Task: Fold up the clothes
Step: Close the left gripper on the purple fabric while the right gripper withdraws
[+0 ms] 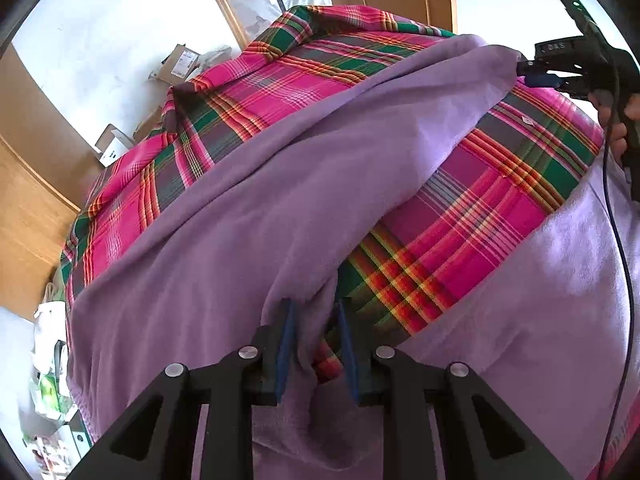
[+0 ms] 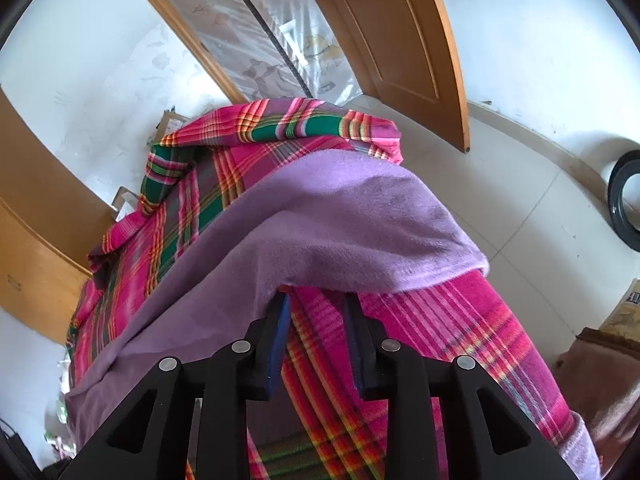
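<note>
Purple garment: a soft lilac fleece piece (image 1: 280, 184) lies draped across a plaid-covered surface, running in a broad band from the lower left up to the far right corner.
Plaid cloth: pink, green and yellow checked fabric (image 1: 480, 216) covers the surface beneath the fleece and shows on both sides of it.
Left gripper: the left gripper (image 1: 316, 344) is low over the near edge; a bunched fold of the purple fleece sits between its blue-padded fingers (image 1: 286, 344), which are only narrowly apart and pinch that fold.
Right gripper: the right gripper (image 2: 318, 340) is at the far corner of the fleece. In its own view the fingers (image 2: 280, 340) stand apart with plaid showing between them and the fleece hem draped over their tips; from the left view the tips are at the fleece edge, so I cannot tell whether it has a grip.
Hand: a hand (image 1: 620, 120) holds the right gripper's handle.
Room: wooden door (image 2: 400, 40), tiled floor (image 2: 520, 208), cardboard boxes (image 1: 176, 64) by the wall.
</note>
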### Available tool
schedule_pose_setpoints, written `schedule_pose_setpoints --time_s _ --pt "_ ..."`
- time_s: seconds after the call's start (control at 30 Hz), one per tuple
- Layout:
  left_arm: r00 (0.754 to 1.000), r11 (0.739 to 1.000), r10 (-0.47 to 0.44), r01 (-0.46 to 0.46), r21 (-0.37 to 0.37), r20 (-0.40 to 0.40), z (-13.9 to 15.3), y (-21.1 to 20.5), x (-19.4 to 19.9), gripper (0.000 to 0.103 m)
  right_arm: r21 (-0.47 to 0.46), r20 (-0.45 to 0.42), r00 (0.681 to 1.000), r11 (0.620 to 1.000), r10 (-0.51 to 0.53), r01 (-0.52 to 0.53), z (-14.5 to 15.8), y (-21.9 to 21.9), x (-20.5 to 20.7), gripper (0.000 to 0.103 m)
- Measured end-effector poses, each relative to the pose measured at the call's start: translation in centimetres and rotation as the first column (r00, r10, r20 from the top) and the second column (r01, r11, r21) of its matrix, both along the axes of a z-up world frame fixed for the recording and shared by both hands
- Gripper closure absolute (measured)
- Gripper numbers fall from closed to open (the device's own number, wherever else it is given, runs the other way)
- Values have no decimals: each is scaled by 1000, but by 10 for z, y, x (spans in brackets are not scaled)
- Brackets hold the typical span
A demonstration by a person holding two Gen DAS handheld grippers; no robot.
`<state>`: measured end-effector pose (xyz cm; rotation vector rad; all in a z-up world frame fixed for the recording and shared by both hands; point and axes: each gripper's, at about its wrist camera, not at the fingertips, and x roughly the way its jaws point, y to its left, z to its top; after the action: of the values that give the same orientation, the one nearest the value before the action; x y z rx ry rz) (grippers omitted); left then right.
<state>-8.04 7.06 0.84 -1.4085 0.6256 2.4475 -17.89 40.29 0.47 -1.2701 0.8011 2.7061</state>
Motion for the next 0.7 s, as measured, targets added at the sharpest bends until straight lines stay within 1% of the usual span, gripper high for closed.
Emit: schedule_pose_setpoints --time_s 0.03,0.13,0.23,0.3,0.33,0.37,0.43,0.57,0.7 --pt "1000 1000 -12 12 9 6 1 -1 0 99 4 -2 1000 1000 4 -4 0 -1 -2 75" --pt "1000 999 -14 14 40 -3 8 -9 0 100 -6 -7 1000 1000 -3 3 -1 1 -7 75" --pt "1000 990 9 -10 143 11 20 -27 -3 100 -26 -13 1000 999 -22 22 -2 5 -11 75" --pt "999 978 31 -34 204 15 27 -38 -4 100 -32 -16 999 999 -32 31 -2 7 -13 81" --pt "999 971 41 -44 233 17 31 -43 -4 100 -30 -14 999 999 -36 35 -3 8 -14 91" --pt "999 964 46 -49 260 17 34 -46 -4 100 -29 -11 999 999 -40 40 -3 9 -14 98" --pt "998 953 58 -59 298 12 39 -52 -3 100 -27 -15 999 998 -51 50 -2 10 -14 103" --pt "999 944 45 -52 327 29 39 -55 0 100 -1 -73 995 998 -70 70 14 15 -1 103" --pt "999 951 15 -27 308 43 34 -50 6 100 26 -121 988 995 -94 98 32 25 18 103"
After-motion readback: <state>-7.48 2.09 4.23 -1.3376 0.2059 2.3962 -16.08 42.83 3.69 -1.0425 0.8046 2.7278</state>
